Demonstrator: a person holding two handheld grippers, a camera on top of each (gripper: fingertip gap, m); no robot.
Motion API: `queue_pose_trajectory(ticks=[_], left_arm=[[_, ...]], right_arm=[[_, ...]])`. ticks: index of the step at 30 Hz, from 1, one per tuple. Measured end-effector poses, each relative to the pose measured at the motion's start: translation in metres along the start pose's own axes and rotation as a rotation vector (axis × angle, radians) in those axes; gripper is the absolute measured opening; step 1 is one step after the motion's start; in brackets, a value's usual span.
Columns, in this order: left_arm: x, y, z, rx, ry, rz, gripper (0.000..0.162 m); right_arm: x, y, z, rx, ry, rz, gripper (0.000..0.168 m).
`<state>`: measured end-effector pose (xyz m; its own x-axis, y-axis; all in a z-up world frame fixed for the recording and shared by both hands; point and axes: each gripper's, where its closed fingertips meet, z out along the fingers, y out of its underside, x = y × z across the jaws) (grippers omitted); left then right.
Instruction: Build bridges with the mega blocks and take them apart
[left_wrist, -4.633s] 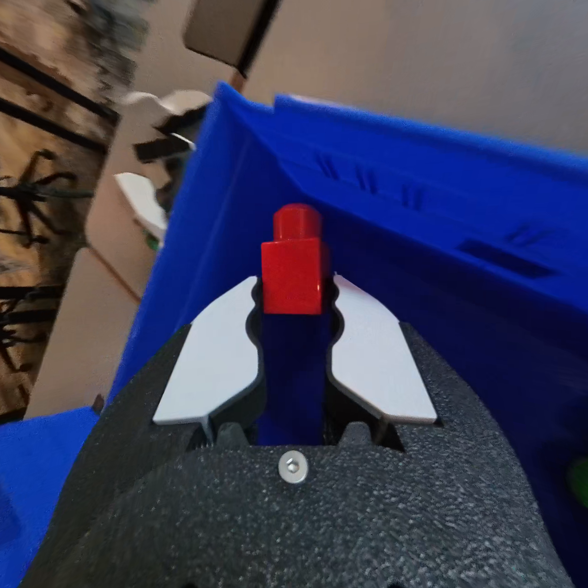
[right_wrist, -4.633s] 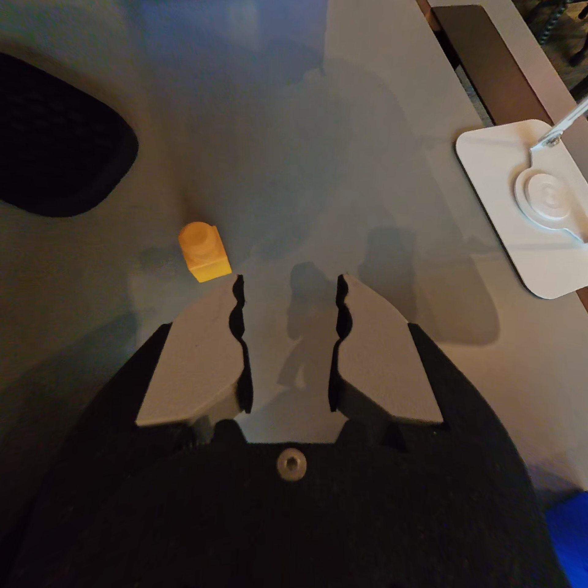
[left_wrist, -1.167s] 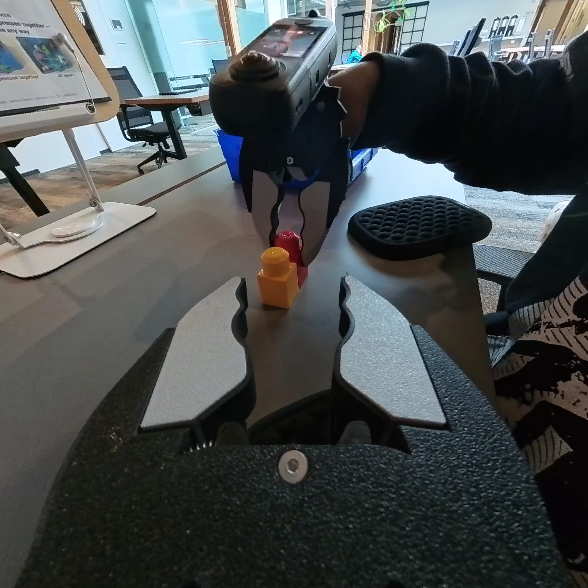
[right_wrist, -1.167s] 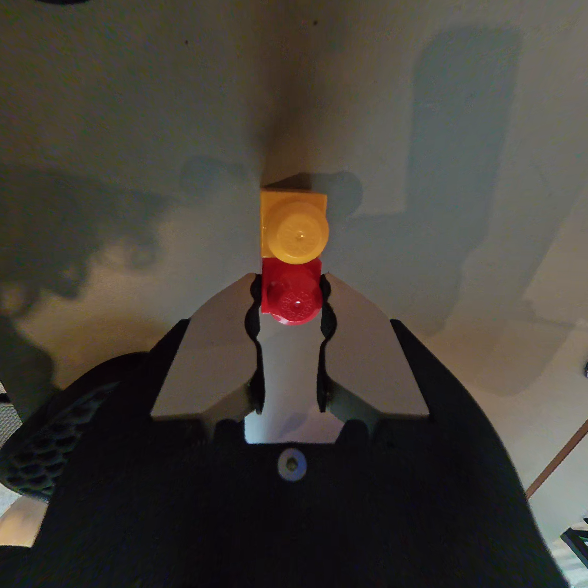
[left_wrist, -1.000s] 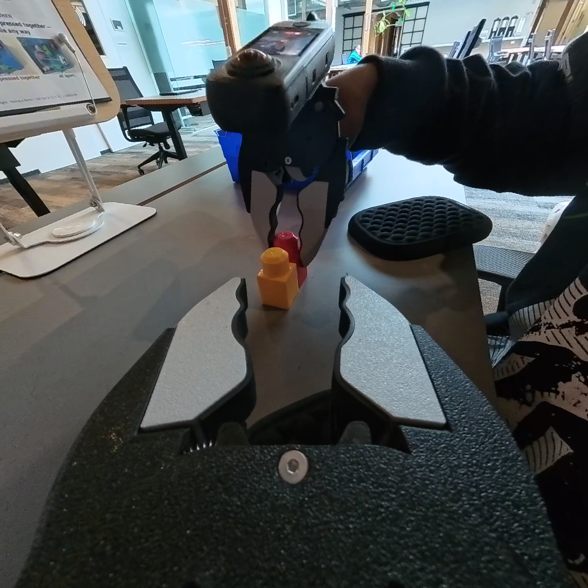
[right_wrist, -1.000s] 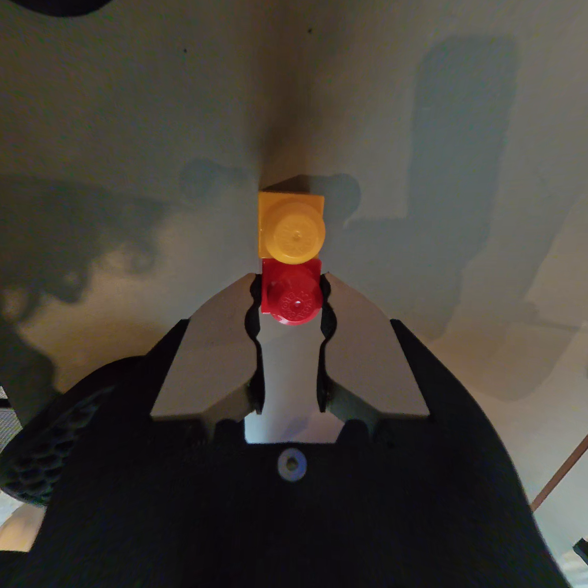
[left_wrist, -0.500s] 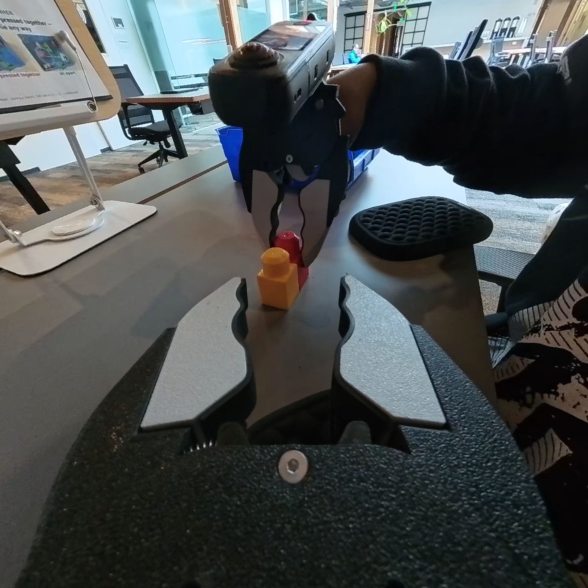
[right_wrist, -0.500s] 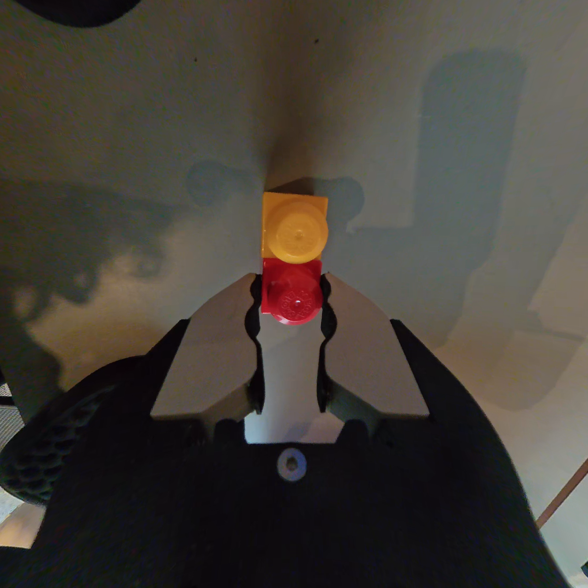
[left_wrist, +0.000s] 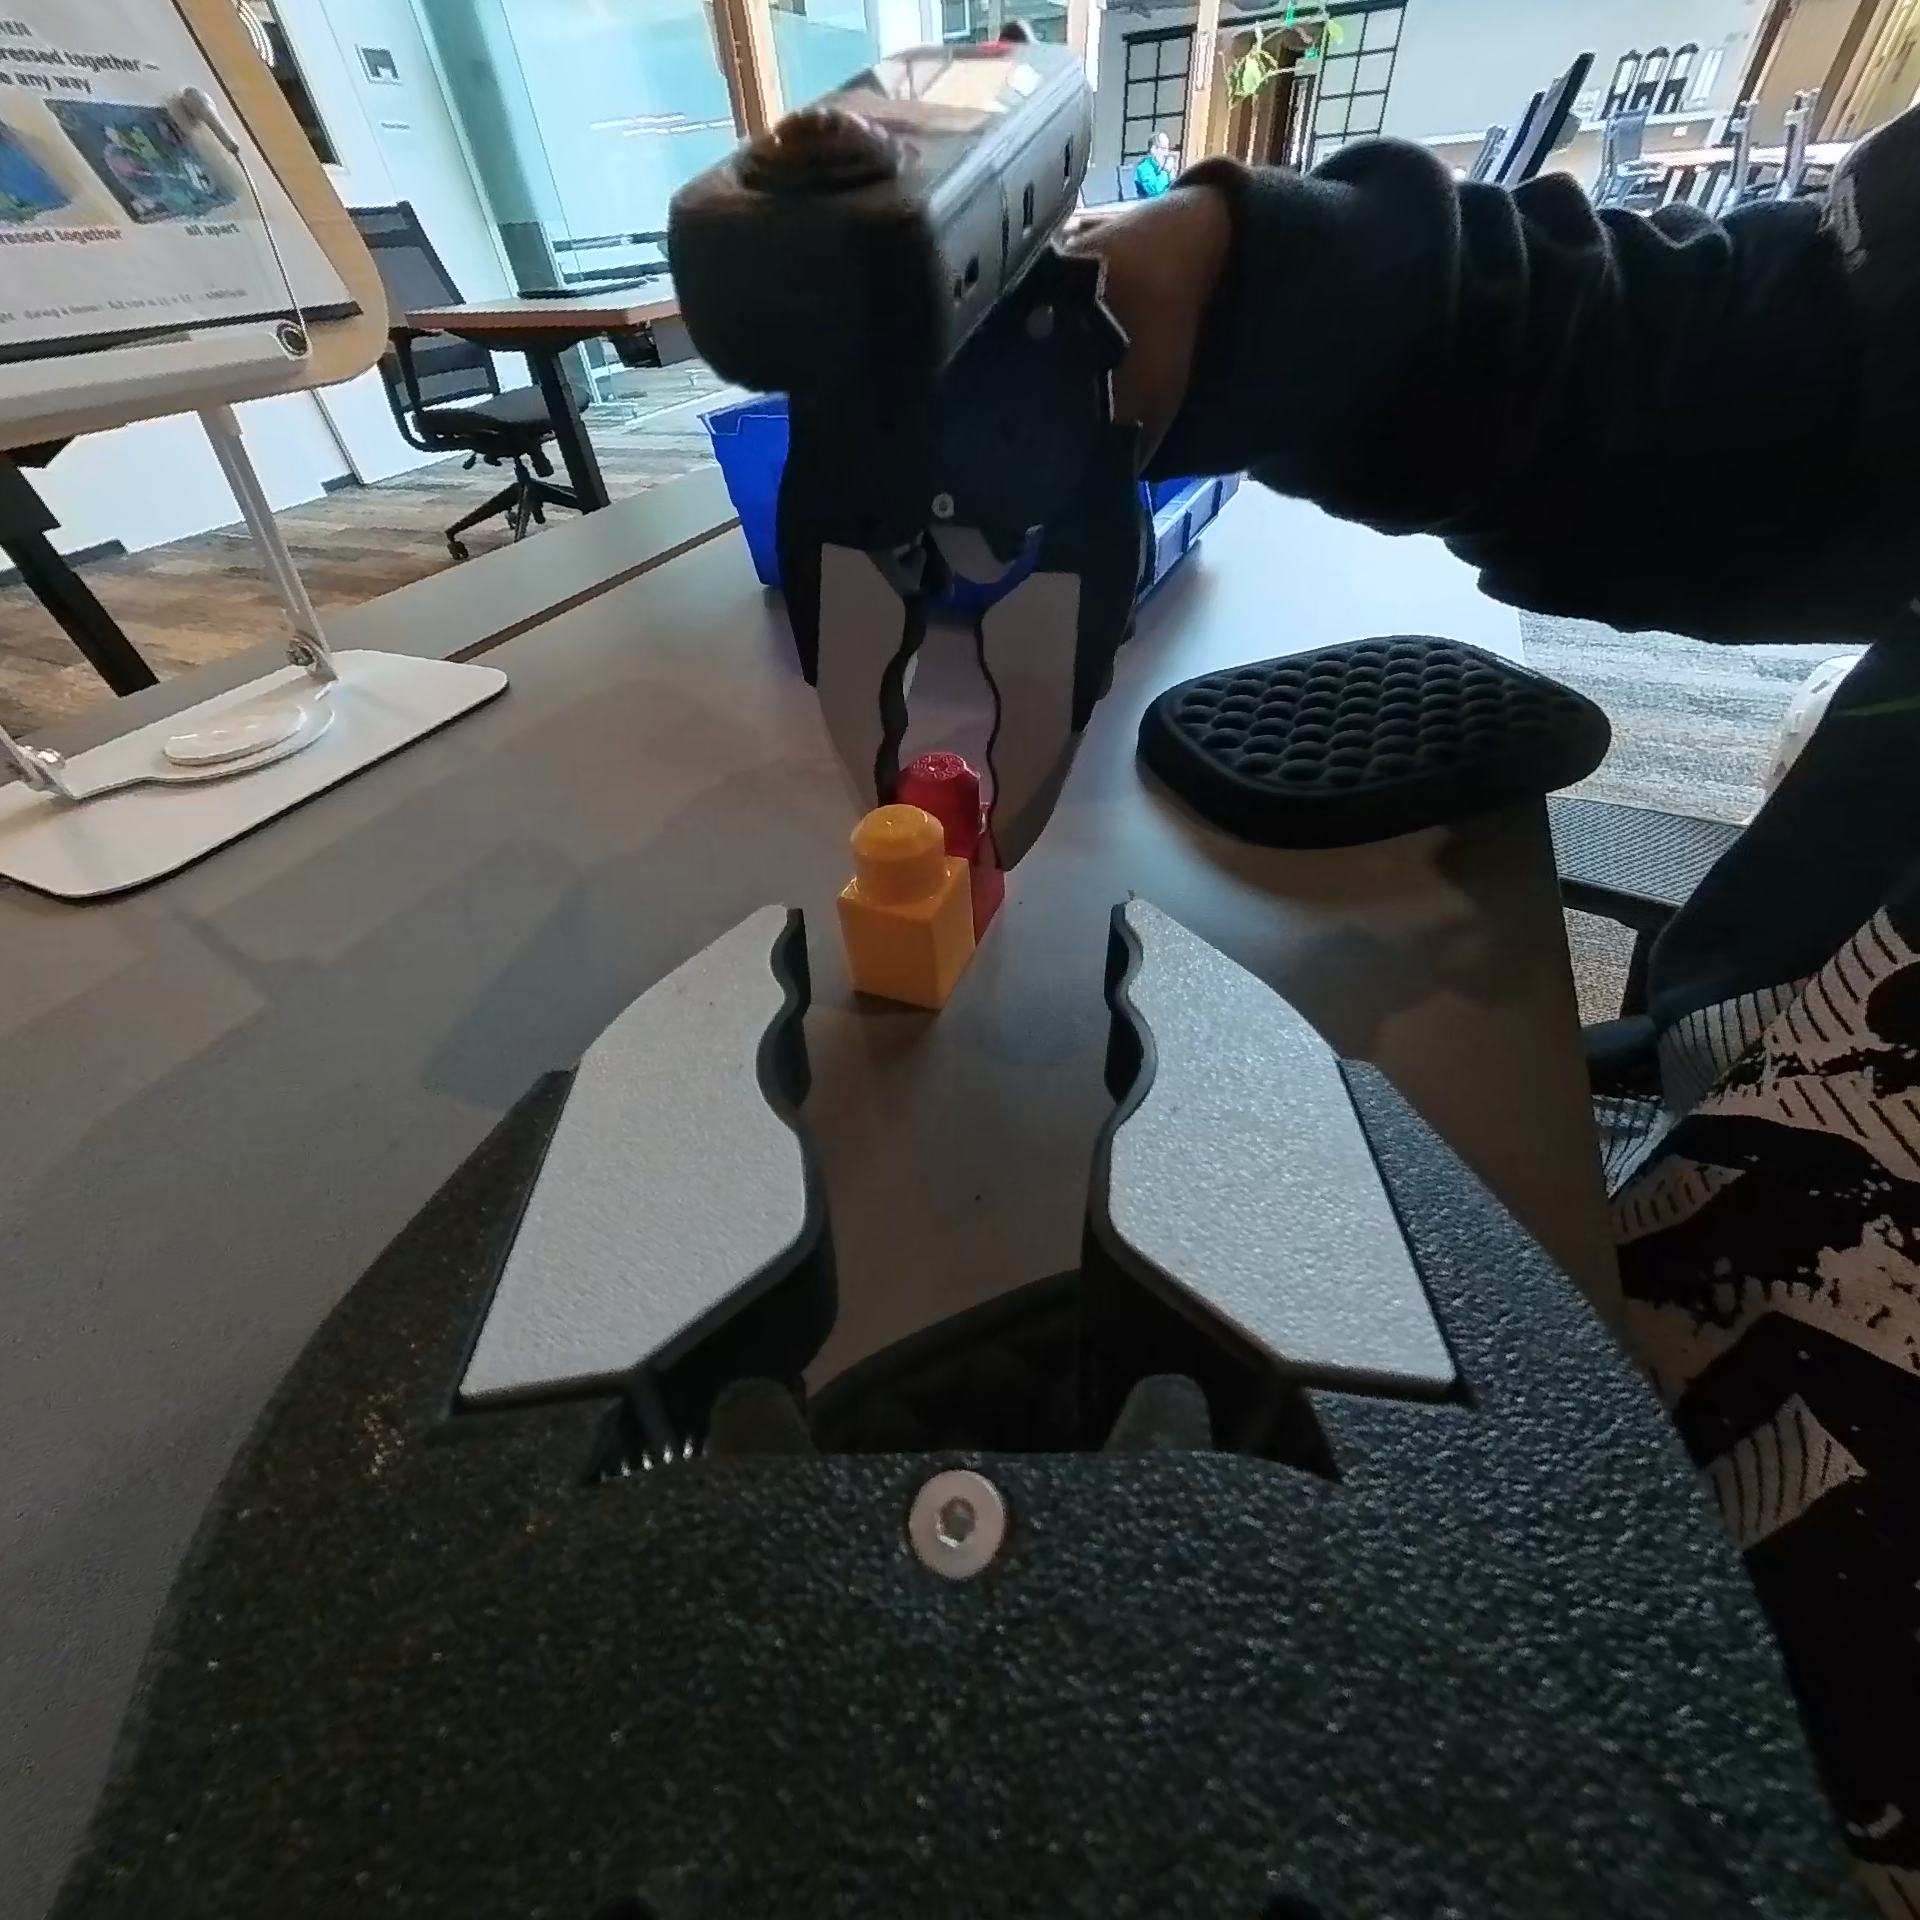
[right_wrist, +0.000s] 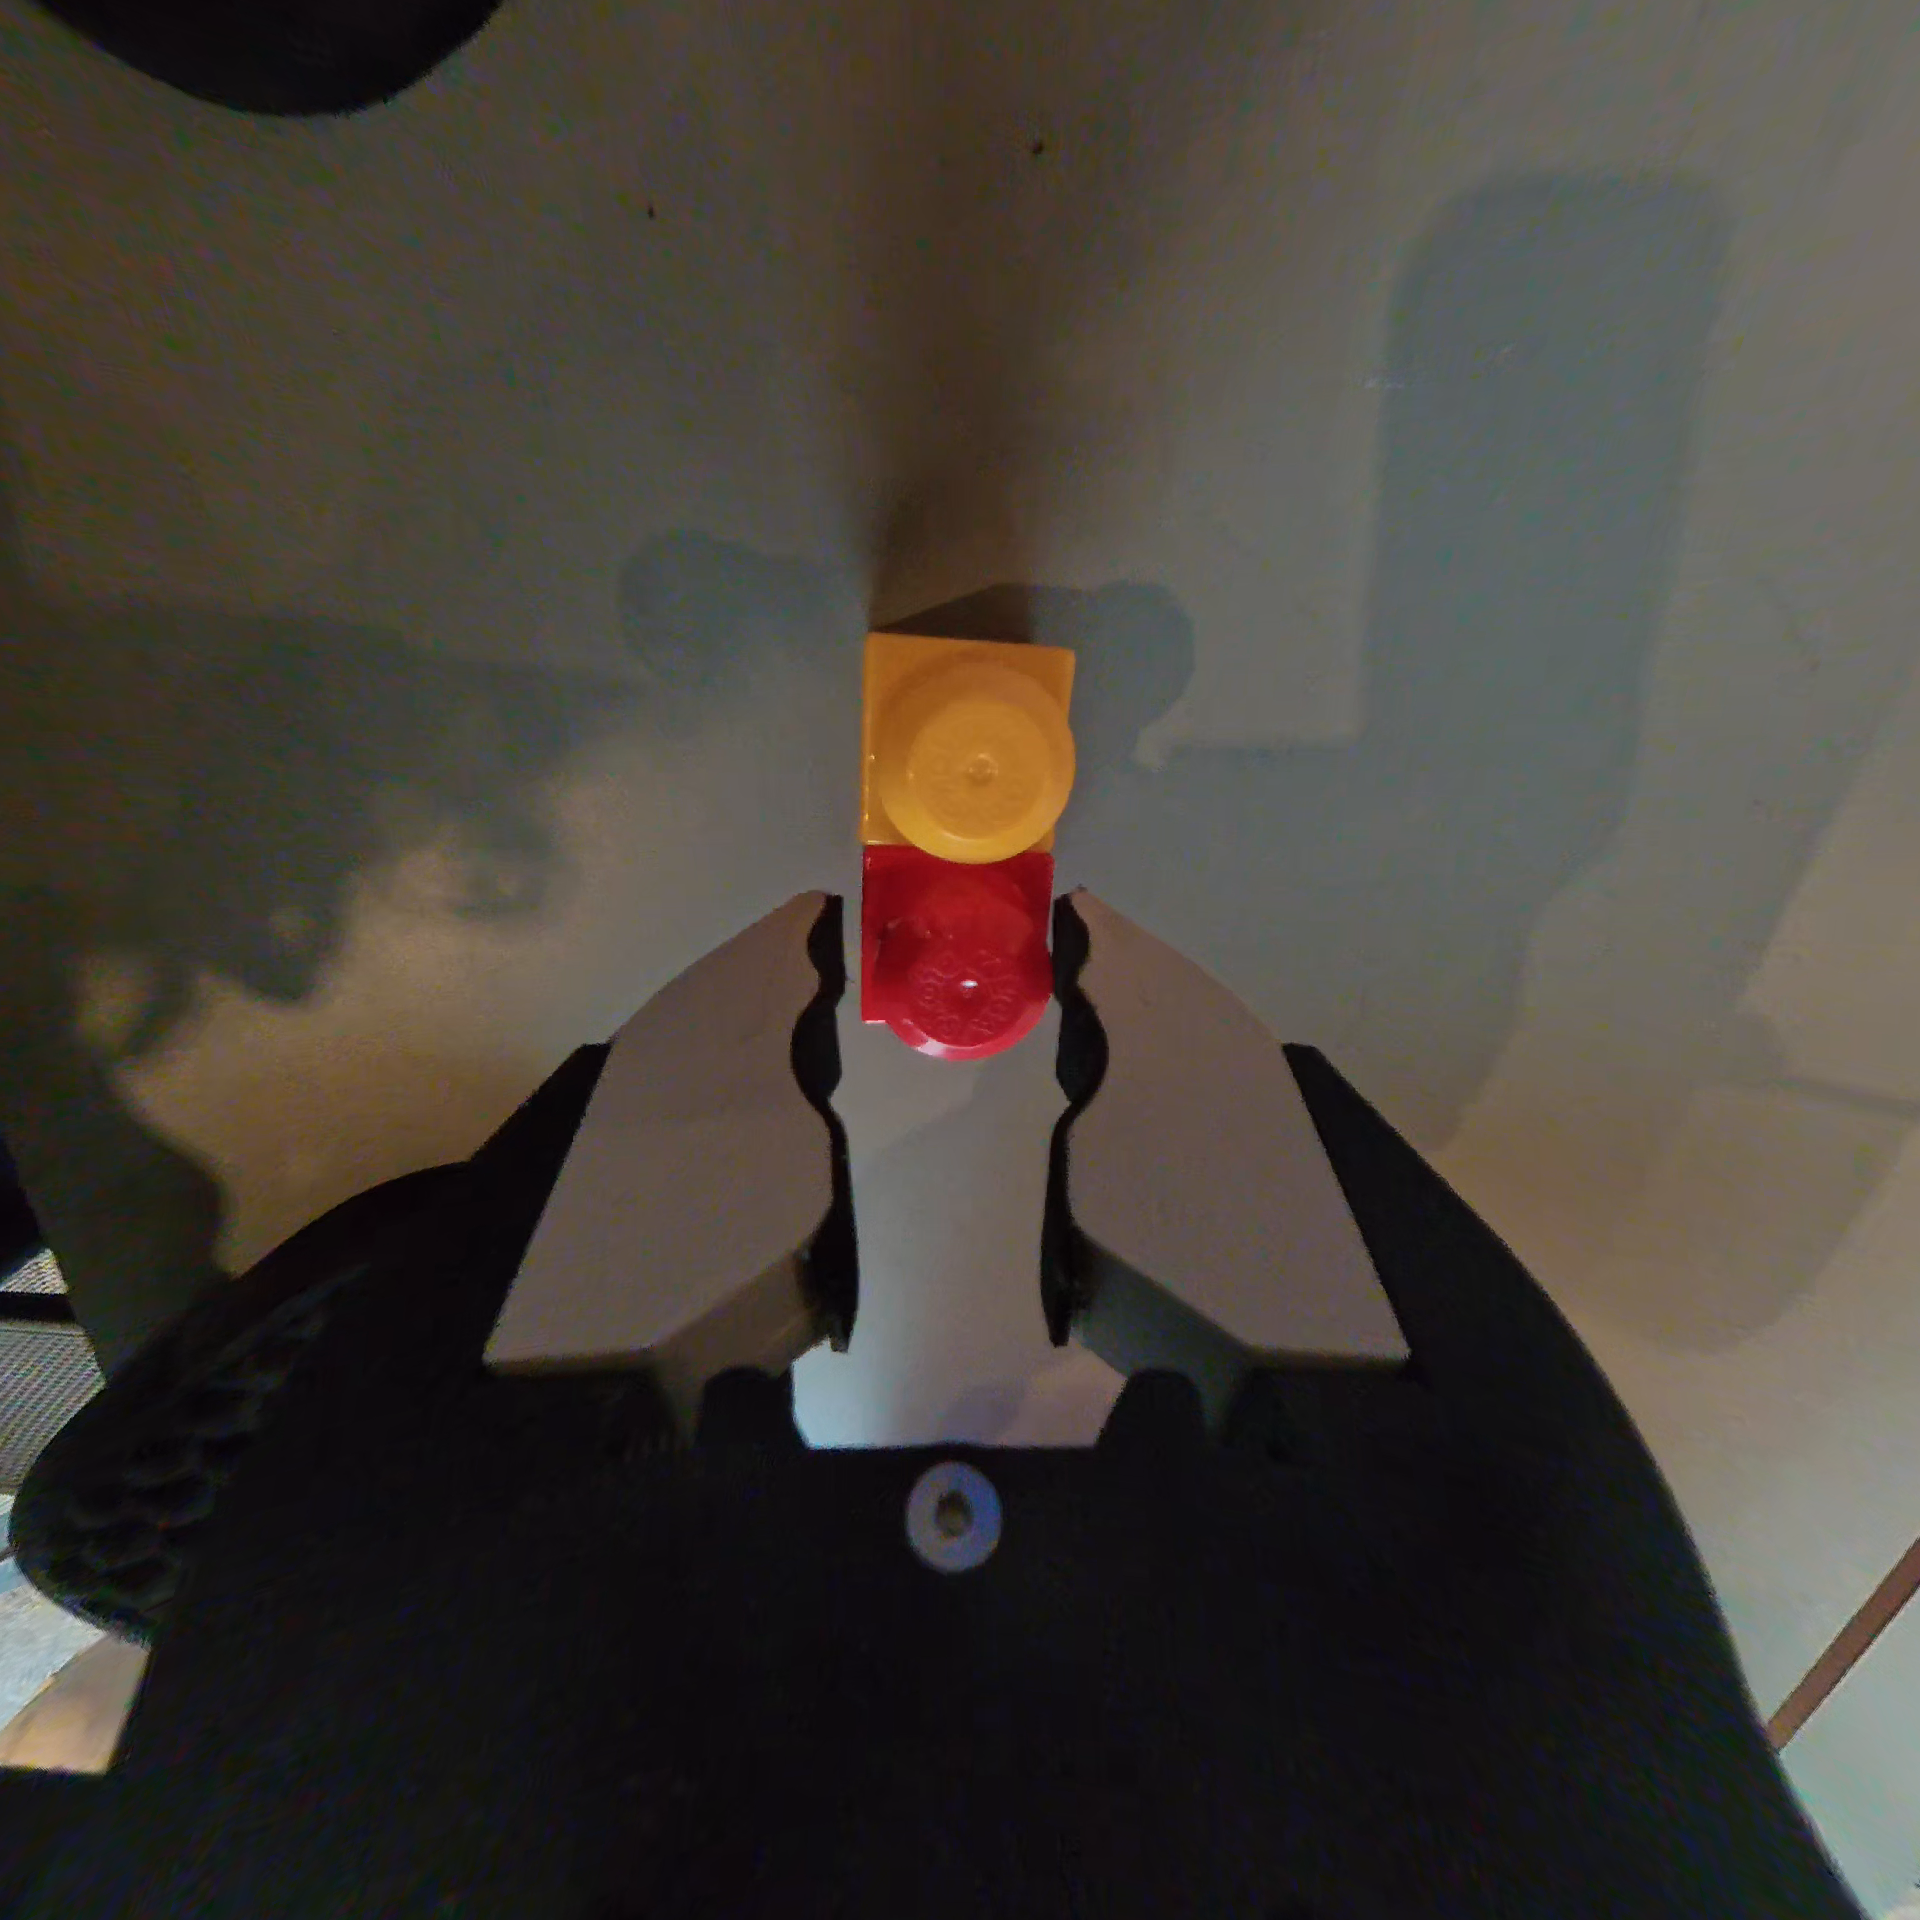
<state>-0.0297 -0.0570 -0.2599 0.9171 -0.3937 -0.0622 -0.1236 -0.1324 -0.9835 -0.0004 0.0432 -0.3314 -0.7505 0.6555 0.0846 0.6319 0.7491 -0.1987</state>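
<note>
Right claw (right_wrist: 951, 904) points straight down, its tips either side of the red block (right_wrist: 954, 951) with thin gaps, red touching the yellow block (right_wrist: 966, 748) on the worktop (left_wrist: 312, 987). Left claw (left_wrist: 956, 925) gapes wide, holding nothing, just short of the yellow.

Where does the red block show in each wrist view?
Left wrist view: red block near centre, behind the yellow block, between the right gripper's fingertips.
Right wrist view: red block at centre, seen from above, between that gripper's fingertips.
Shared landmark: the yellow block, touching the red one.
</note>
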Motion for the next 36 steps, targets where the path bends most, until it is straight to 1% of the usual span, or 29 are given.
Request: queue_pose_trajectory(ticks=[6,12,15,18,21,23,26,28,29,31,34,36], left_arm=[[0.0,-0.001,0.0,0.002,0.0,-0.002,0.055],[-0.008,-0.01,-0.009,0.042,-0.043,-0.02,0.053],[-0.02,-0.02,-0.028,0.035,-0.093,0.003,0.054],[-0.043,-0.032,-0.067,-0.016,-0.169,0.074,0.054],[-0.084,-0.037,-0.121,-0.131,-0.301,0.114,0.053],[-0.112,-0.03,-0.16,-0.253,-0.366,0.072,0.054],[-0.152,0.0,-0.215,-0.514,-0.452,-0.079,0.063],[-0.172,0.025,-0.243,-0.676,-0.499,-0.203,0.073],[-0.18,0.037,-0.254,-0.751,-0.516,-0.267,0.078],[-0.19,0.06,-0.268,-0.877,-0.527,-0.373,0.08],[-0.195,0.089,-0.287,-1.081,-0.474,-0.456,0.082],[-0.197,0.096,-0.288,-1.122,-0.431,-0.539,0.081]], right_arm=[[-0.002,-0.004,-0.015,0.055,0.014,0.016,0.046],[-0.008,-0.012,-0.054,0.253,0.082,0.07,0.053],[-0.01,-0.007,-0.072,0.335,0.136,0.108,0.054],[-0.009,0.002,-0.085,0.414,0.186,0.156,0.053],[-0.003,0.015,-0.091,0.448,0.238,0.214,0.053],[0.0,0.024,-0.092,0.452,0.259,0.245,0.053],[0.005,0.033,-0.092,0.454,0.279,0.283,0.053],[0.007,0.036,-0.091,0.448,0.282,0.298,0.053],[0.008,0.037,-0.09,0.444,0.282,0.298,0.053],[0.008,0.037,-0.089,0.442,0.28,0.292,0.053],[0.006,0.037,-0.087,0.442,0.272,0.27,0.053],[0.006,0.039,-0.087,0.451,0.27,0.263,0.053]])
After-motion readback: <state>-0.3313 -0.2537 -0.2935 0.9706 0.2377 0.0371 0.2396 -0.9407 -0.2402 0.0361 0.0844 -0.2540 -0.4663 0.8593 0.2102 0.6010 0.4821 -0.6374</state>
